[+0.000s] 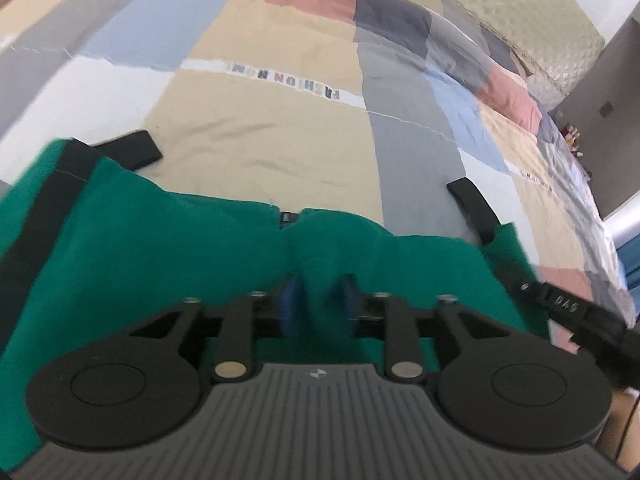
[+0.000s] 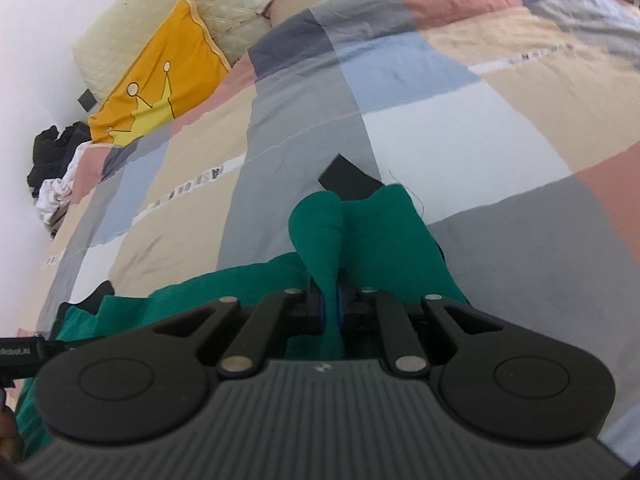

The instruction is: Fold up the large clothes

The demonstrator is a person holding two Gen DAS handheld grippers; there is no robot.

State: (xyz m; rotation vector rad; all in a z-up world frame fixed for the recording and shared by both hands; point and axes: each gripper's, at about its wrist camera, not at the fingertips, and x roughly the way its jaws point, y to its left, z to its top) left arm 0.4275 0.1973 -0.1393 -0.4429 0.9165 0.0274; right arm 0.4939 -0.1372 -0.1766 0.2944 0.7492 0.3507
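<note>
Seemingly mid-fold: right tool pinched green fleece garment on patchwork bed; left tool loosened around ridge, toward 12 o'clock. Next: release, smooth.

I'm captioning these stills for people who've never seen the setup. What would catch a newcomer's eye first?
The bright green garment with black trim fills the foreground, lying on a bed under a patchwork quilt of beige, grey, blue and pink blocks. A fold of it stands between the pads of each gripper, left and right. A yellow crown-print pillow leans against the cream quilted headboard.
</note>
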